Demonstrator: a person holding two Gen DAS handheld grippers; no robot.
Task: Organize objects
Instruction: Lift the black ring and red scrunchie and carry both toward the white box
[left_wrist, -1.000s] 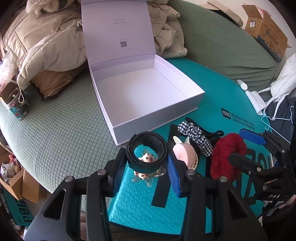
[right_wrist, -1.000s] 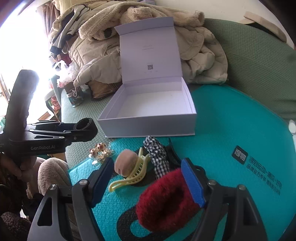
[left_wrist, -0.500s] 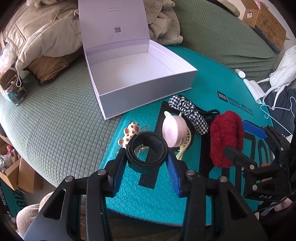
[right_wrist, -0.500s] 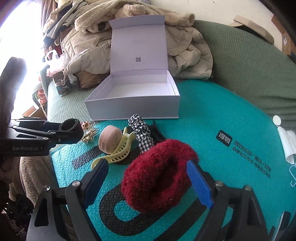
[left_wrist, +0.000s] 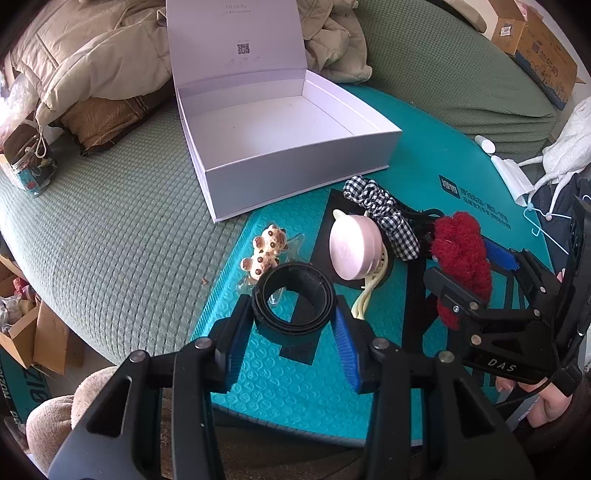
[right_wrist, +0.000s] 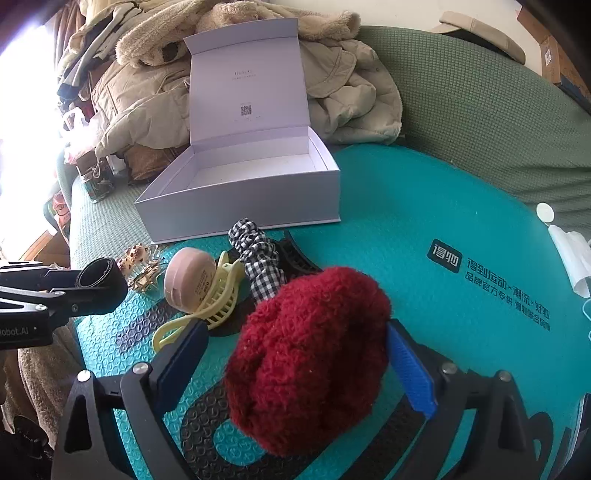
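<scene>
My left gripper (left_wrist: 293, 310) is shut on a black coiled band (left_wrist: 295, 291), held just above the teal mat (left_wrist: 295, 376) near its front edge. It also shows in the right wrist view as the left gripper (right_wrist: 55, 291) at the far left. My right gripper (right_wrist: 295, 332) straddles a fluffy red scrunchie (right_wrist: 310, 350) lying on the mat. Its jaws are opening, and the left pad stands apart from the wool. Behind lies an open white box (left_wrist: 295, 122), empty, lid upright.
Between the grippers and the box lie a pink round compact (left_wrist: 354, 251), a yellow claw clip (right_wrist: 218, 295), a checked scrunchie (left_wrist: 380, 214) and a bear-shaped hair clip (left_wrist: 266, 247). Coats (right_wrist: 351, 92) are piled behind the box on a green bed cover (left_wrist: 110, 229).
The left gripper has come down and back with the black band, away from the box. The right gripper's jaws have spread wider around the red scrunchie and dropped closer to it.
</scene>
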